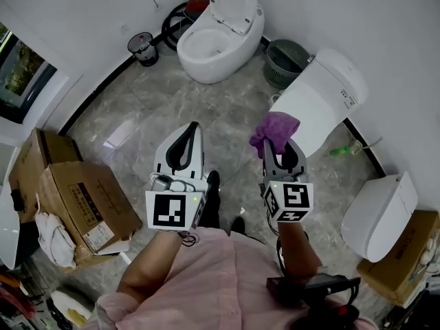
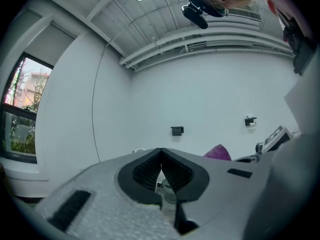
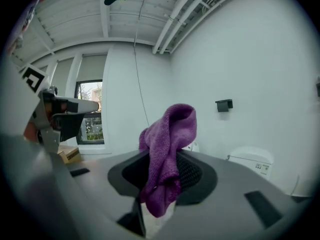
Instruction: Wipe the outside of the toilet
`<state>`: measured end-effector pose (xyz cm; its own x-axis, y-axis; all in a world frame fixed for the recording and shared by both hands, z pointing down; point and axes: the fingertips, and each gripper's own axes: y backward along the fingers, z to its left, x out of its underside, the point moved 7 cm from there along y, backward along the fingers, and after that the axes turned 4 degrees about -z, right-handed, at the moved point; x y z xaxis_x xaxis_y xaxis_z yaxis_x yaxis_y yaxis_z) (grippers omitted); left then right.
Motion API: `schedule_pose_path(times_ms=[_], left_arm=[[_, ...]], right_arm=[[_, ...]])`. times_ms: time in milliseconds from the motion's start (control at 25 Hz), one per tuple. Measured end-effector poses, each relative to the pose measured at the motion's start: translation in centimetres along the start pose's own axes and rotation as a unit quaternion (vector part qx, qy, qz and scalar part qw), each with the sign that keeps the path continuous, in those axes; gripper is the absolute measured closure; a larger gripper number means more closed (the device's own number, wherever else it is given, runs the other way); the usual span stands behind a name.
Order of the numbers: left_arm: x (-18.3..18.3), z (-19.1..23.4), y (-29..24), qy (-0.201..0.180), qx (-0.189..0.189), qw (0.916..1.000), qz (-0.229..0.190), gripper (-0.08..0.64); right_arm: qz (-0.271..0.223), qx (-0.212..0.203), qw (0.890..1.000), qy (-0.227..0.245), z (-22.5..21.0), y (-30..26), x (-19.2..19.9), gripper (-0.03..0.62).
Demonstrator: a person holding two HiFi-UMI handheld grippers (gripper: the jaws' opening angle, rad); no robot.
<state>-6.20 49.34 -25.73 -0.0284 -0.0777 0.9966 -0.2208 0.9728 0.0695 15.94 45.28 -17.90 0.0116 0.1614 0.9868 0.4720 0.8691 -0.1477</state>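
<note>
We see the right tongs [image 1: 278, 145] pinching a purple cloth [image 1: 273, 130], held above the floor [image 1: 137, 102] near a closed toilet [image 1: 320, 98] at the floor's right edge. We note the left tongs [image 1: 195, 125] pressed together, empty. An open toilet [image 1: 221, 40] stands at the far edge, well apart from both.

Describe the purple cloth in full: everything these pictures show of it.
The purple cloth is a small, soft rag with a looped, towel-like weave, bunched and folded rather than spread flat. The right tongs are shut on its middle, between their dark ribbed pads; a rounded hump sticks out past the tips and a loose end hangs below. It is held in the air and touches nothing but the tongs.
</note>
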Motion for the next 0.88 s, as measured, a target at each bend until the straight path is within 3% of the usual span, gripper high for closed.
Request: schedule_pose_path(times_ms=[400,880], left_arm=[[0.9,9.5,-10.4,0.007,0.025,0.9997,-0.004,0.552],[1.9,12.0,-17.1,0.02,0.064,0.9977,-0.002,0.552]], right_arm=[[0.0,0.019,1.0,-0.004,1.0,-13.0,-2.3,0.466],[-0.023,0.06,0.998,0.003,-1.5,-18.4,-5.2,0.465]])
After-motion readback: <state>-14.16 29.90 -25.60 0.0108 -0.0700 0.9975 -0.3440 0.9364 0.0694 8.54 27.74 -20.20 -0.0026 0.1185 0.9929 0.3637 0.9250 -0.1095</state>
